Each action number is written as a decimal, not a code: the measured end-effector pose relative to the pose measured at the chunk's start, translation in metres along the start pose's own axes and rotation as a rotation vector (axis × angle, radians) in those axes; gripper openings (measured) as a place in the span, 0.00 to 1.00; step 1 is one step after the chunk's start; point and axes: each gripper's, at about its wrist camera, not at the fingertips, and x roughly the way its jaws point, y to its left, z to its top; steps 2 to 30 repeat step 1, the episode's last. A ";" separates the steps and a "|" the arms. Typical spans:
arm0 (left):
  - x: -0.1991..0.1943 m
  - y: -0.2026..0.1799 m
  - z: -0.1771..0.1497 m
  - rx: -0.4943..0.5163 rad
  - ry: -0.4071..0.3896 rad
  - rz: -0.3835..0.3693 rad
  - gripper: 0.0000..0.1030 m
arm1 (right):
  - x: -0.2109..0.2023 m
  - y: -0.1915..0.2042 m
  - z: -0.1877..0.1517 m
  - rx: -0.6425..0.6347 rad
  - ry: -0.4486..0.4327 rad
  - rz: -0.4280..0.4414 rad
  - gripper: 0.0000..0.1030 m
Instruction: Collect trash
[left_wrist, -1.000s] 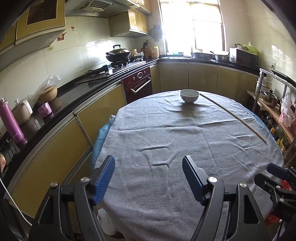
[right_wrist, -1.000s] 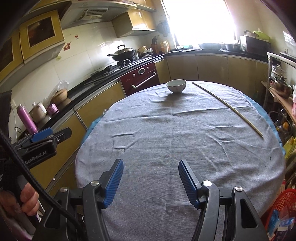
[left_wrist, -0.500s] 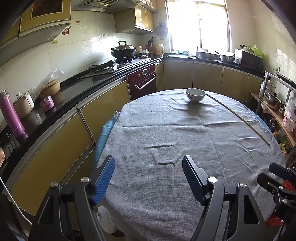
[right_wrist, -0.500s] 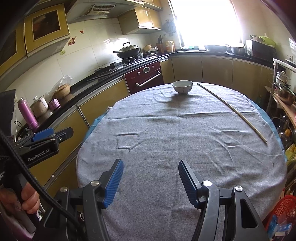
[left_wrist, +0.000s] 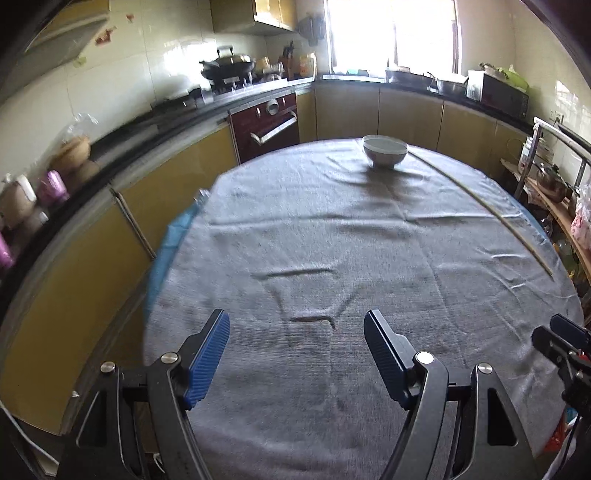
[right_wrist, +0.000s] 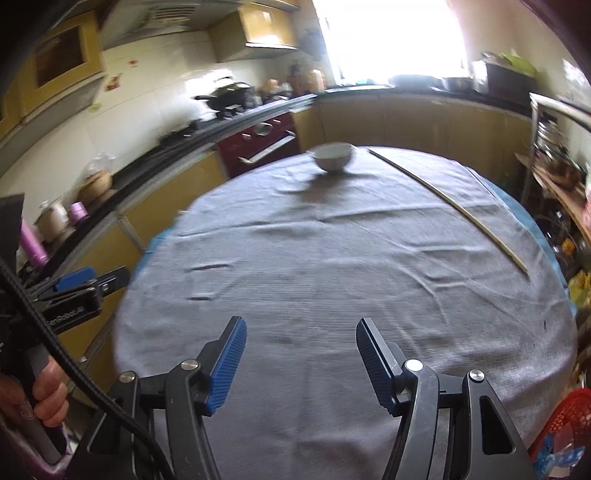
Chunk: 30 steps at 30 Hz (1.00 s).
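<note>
Up front in the left wrist view, the left hand-held gripper (left_wrist: 296, 341) hangs over the near part of the round table (left_wrist: 369, 236), its blue pads well apart with nothing but grey cloth between them. A white bowl (left_wrist: 384, 150) stands at the far edge, and a long thin stick (left_wrist: 480, 206) lies on the cloth to its right, reaching toward the right rim. Whether anything sits inside the bowl cannot be told from this angle. At the right edge, only the tip of the right hand-held gripper (left_wrist: 565, 343) shows; the rest is cut off. The kitchen counter along the left is smeared by blur. From the right wrist view, the right hand-held gripper (right_wrist: 300, 349) also stands with its pads apart and empty above the cloth. Bowl (right_wrist: 331, 156) and stick (right_wrist: 448, 206) appear soft and blurred. At lower left a hand (right_wrist: 40, 395) grips a handle, partly hidden by a black cable. A red basket (right_wrist: 565, 417) is cut off at the lower right corner.
</note>
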 end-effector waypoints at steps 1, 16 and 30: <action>0.015 -0.001 0.000 -0.004 0.025 -0.001 0.73 | 0.010 -0.012 -0.001 0.016 0.008 -0.032 0.64; 0.015 -0.001 0.000 -0.004 0.025 -0.001 0.73 | 0.010 -0.012 -0.001 0.016 0.008 -0.032 0.64; 0.015 -0.001 0.000 -0.004 0.025 -0.001 0.73 | 0.010 -0.012 -0.001 0.016 0.008 -0.032 0.64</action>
